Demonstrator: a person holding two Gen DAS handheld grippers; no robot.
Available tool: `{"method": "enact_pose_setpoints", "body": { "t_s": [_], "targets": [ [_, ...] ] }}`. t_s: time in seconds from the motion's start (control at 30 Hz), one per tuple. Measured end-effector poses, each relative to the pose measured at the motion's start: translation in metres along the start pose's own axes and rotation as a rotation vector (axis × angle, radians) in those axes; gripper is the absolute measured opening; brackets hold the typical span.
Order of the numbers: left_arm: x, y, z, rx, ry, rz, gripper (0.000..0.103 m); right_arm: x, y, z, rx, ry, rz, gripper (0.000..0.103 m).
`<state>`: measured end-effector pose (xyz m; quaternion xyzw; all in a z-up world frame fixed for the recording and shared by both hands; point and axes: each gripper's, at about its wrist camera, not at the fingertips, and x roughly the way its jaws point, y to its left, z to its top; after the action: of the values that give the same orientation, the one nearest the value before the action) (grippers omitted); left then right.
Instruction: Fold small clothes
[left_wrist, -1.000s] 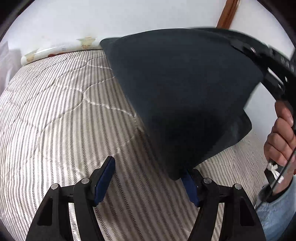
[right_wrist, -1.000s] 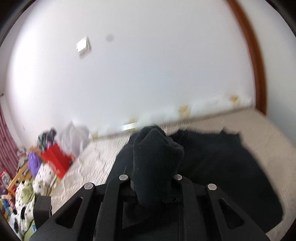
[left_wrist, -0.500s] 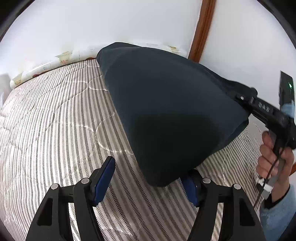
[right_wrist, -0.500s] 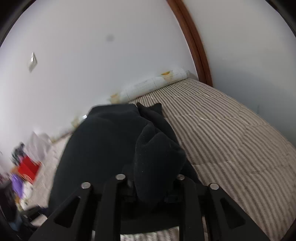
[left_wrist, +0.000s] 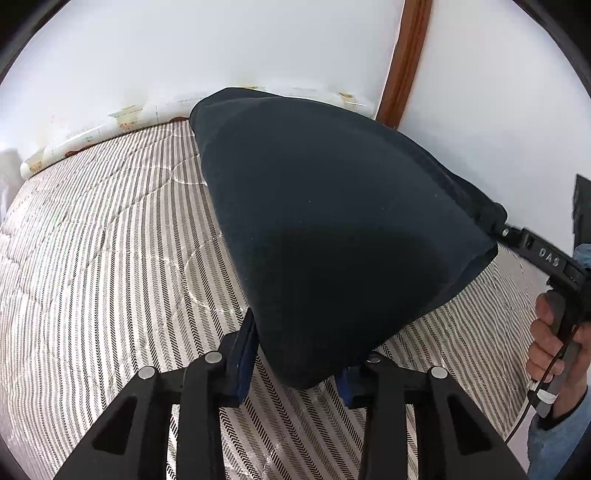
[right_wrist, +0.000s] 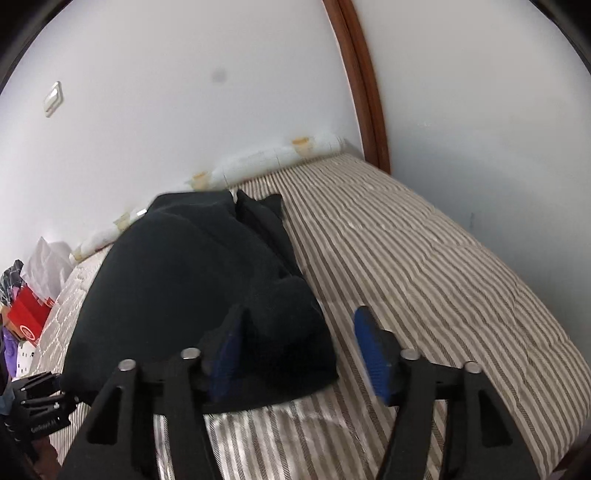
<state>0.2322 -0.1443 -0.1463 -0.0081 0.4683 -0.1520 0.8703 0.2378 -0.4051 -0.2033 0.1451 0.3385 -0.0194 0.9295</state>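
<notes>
My left jaws (left_wrist: 295, 363) were closing on the dark navy cotton garment (left_wrist: 332, 229); my right jaws (right_wrist: 299, 349) were opening off it, so I needed its corners aligned flat on the striped quilted bed (right_wrist: 424, 266).

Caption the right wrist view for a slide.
Right tongs opening over a dark garment on the striped mattress.

My left hand-held gripper (left_wrist: 295, 360) is closing on the near corner of the dark navy cloth garment (left_wrist: 332, 236), above the striped quilted bed (left_wrist: 110, 258).
</notes>
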Motion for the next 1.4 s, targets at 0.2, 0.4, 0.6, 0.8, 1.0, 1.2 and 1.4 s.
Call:
{"method": "enact_pose_setpoints", "body": {
  "t_s": [0.2, 0.4, 0.6, 0.8, 1.0, 1.2, 1.4],
  "targets": [
    [-0.007, 0.010, -0.003, -0.021, -0.023, -0.006, 0.022, 0.032, -0.007, -0.004, 0.124, 0.111, 0.069, 0.043],
    [-0.028, 0.035, -0.004, -0.044, -0.063, 0.012, 0.019, 0.033, 0.013, -0.002, 0.148, 0.093, 0.148, 0.027],
    [-0.052, 0.098, -0.017, -0.124, -0.059, 0.048, 0.019, 0.041, 0.064, -0.001, 0.102, 0.100, 0.256, 0.025],
    [-0.067, 0.150, -0.037, -0.164, -0.030, 0.063, 0.020, 0.041, 0.130, -0.017, -0.058, 0.137, 0.340, 0.029],
    [-0.067, 0.160, -0.042, -0.136, -0.039, 0.002, 0.028, 0.002, 0.143, -0.023, -0.140, 0.056, 0.276, 0.040],
    [-0.057, 0.159, -0.038, -0.144, -0.017, 0.021, 0.033, 0.016, 0.160, -0.011, -0.141, 0.082, 0.228, 0.013],
    [-0.058, 0.158, -0.039, -0.130, -0.009, 0.027, 0.035, -0.006, 0.138, -0.011, -0.091, 0.011, 0.328, 0.007]
  ]
}}
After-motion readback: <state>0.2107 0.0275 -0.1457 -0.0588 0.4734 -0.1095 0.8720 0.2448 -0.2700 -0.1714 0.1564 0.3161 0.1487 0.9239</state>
